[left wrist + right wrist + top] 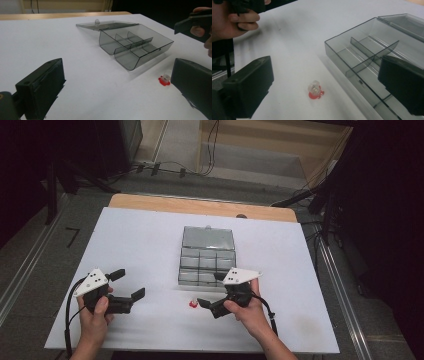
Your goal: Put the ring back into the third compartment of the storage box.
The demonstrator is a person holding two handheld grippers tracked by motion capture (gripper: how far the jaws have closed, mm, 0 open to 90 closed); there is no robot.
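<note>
High view, right gripper [210,290] fingers apart near red piece [192,304], left gripper [129,284] likewise.

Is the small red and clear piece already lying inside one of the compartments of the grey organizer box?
No, the small red and clear piece sits on the white table just outside the organizer box, between the jaws of the right hand-held gripper.

A white counter [140,245] with a bare wooden strip [200,206] along its far edge stands on a grey floor [30,270]. Black cables [165,169] trail across the floor behind it. Dark stands and shadow close in on both sides; pale wooden boards [280,142] lie farther back.
</note>
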